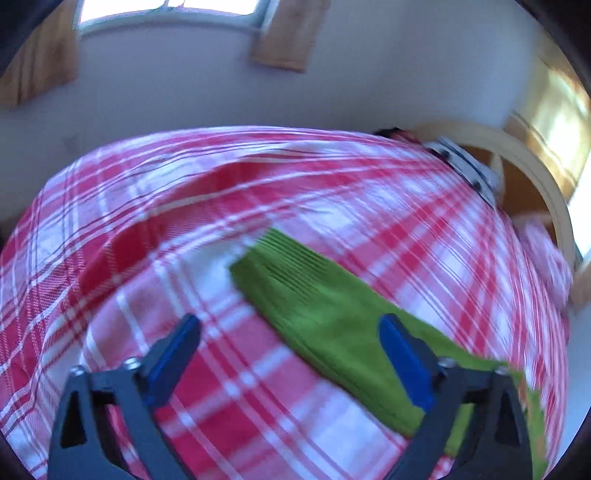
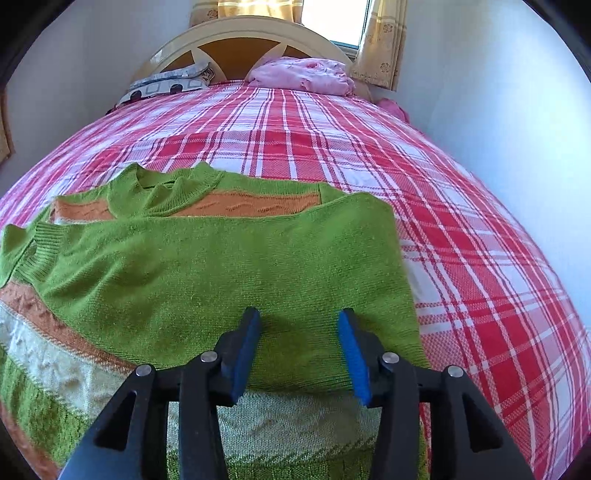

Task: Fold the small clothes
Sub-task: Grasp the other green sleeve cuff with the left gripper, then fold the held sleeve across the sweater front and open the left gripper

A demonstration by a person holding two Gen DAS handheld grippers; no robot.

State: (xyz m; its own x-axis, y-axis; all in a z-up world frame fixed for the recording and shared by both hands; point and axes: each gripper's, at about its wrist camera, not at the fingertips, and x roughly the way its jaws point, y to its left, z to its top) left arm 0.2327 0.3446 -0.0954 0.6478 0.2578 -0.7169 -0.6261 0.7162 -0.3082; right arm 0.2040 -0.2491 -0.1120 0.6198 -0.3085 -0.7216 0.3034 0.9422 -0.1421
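A green knit sweater [image 2: 207, 266] with orange and cream bands lies flat on the red plaid bed [image 2: 332, 147], neck away from me. One sleeve is folded across its chest. My right gripper [image 2: 299, 314] hovers just over that folded sleeve, its blue pads [image 2: 247, 347] partly apart with nothing pinched between them. In the blurred left wrist view, the other green sleeve [image 1: 314, 314] stretches out over the plaid cover [image 1: 184, 229], ribbed cuff farthest from me. My left gripper [image 1: 290, 321] stands wide open above it, the right finger [image 1: 406, 358] over the sleeve and the left one over bare cover.
A cream wooden headboard [image 2: 243, 33] stands at the far end with a patterned pillow [image 2: 166, 83] and a crumpled pink cloth [image 2: 303, 75] before it. A pale wall [image 2: 498, 129] runs close along the bed's right side. Curtains [image 2: 380, 48] frame a window.
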